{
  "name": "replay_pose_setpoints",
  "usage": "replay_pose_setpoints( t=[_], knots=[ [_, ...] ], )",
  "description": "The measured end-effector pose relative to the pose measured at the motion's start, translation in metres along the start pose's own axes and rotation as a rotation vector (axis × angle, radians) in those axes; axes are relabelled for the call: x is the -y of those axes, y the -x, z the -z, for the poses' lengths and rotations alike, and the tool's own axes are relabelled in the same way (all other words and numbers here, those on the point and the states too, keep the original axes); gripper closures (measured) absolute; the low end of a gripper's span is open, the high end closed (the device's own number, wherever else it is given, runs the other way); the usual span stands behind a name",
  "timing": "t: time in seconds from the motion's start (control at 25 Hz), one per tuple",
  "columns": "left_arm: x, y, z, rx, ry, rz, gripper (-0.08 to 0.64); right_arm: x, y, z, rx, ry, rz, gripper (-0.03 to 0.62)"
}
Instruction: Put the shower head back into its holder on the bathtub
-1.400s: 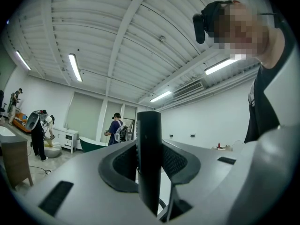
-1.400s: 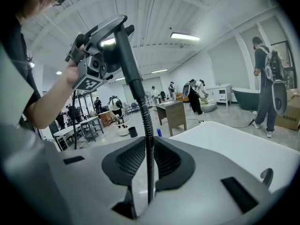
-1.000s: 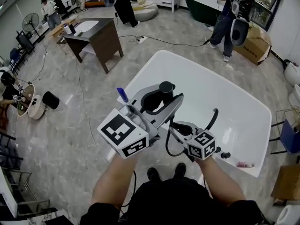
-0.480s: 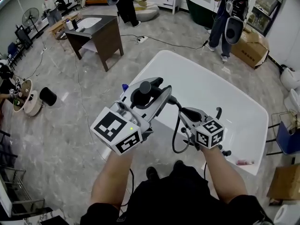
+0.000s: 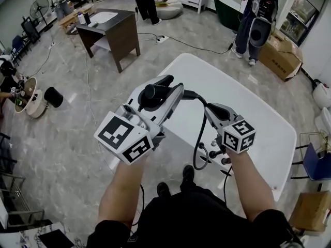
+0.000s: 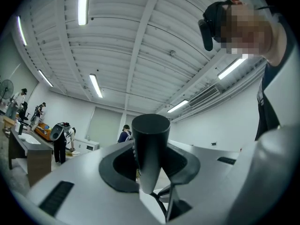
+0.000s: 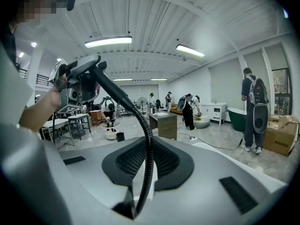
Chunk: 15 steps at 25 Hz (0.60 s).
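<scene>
Above the bathtub (image 5: 248, 105), the left hand-held gripper (image 5: 164, 94) clamps the probably rigid shower head (image 5: 151, 93) by its handle — the right hand-held gripper (image 5: 214, 112), jaws just closing further, pinches the floppy hose (image 5: 200, 133).

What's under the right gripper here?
The black hose loops down over the bathtub rim. The right gripper, its jaws just closing further on that hose, covers part of the dark fittings there; a holder can't be made out.

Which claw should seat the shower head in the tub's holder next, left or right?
Left, probably: the left claw is clamped on the shower head, so it steers it. The right claw has just been closing on the hose between its jaws, useful only for slack.
</scene>
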State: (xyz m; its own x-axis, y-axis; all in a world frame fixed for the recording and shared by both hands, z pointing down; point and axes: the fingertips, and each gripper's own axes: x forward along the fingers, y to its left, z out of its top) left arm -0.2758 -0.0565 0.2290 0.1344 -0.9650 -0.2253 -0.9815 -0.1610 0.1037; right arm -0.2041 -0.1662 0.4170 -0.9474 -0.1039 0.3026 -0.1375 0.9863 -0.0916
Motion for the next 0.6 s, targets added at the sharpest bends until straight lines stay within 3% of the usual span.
replay_pose_setpoints(
  t=[0.6],
  knots=[
    [-0.028,-0.044,0.013,-0.006,0.001,-0.045,0.434,0.055,-0.017,-0.02,0.053,-0.012,-0.002,0.546]
  ],
)
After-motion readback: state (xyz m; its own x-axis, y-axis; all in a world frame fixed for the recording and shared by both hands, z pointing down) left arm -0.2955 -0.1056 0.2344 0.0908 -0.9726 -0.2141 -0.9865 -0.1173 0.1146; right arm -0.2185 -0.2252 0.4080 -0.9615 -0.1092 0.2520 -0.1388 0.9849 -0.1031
